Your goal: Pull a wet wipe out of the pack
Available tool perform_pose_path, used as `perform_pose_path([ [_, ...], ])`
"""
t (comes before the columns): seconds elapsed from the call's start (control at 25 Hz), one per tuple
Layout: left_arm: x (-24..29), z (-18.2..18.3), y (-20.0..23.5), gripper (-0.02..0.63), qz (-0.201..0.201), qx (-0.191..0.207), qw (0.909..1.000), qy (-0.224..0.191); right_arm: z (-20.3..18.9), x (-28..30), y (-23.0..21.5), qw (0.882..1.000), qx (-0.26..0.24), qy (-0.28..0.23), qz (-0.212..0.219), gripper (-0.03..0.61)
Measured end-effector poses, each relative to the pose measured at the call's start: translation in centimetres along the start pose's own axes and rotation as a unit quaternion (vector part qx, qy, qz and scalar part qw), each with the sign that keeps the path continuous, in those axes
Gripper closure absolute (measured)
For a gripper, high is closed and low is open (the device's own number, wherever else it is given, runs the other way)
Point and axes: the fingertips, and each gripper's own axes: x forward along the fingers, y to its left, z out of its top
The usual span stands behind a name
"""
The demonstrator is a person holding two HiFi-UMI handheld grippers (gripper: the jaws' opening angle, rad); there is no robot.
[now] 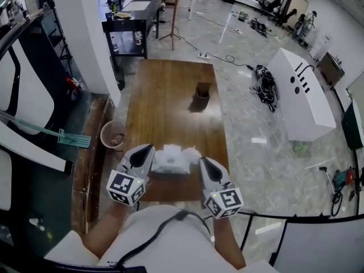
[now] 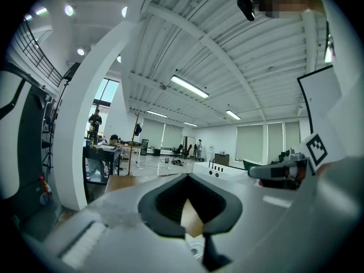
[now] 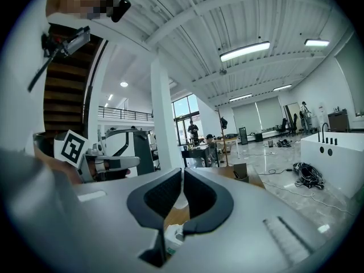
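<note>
the wet wipe pack (image 1: 172, 161) lay on the near end of the wooden table (image 1: 170, 90), directly between the two grippers, with its long axis running across from one to the other. the left gripper (image 1: 148, 149) stood just beside the pack's left end and the right gripper (image 1: 202, 160) just beside its right end, about equally near. both pointed away from the person, along the table rather than down at it. in the left gripper view the left gripper's jaws were together at the tips with nothing caught between them. only bare wood and a sliver of the white pack (image 2: 195, 247) showed low through the hollow behind the tips. in the right gripper view the right gripper's jaws also stood together, with no more than a hairline slit between the tips and nothing evidently pinched. the pack (image 3: 172, 236) again showed low, beneath the jaws. so the pack lay below and inboard of each gripper, not ahead of it. whichever one went for the rumpled white top of the pack would probably have to open, tip down and swing inward. whether either gripper touched the pack could not be told from the head view. a dark container (image 1: 202, 94) stood well apart, farther up the table.
</note>
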Motion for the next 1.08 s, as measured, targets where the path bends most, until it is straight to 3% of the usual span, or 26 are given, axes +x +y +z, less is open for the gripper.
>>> perform_pose_path([
  [1.08, 1.5, -1.1, 0.1, 0.609, 0.000, -0.003, 0.9999, 0.013, -0.7, 1.6, -0.4, 1.000, -0.008, 0.016, 0.011, 0.558],
])
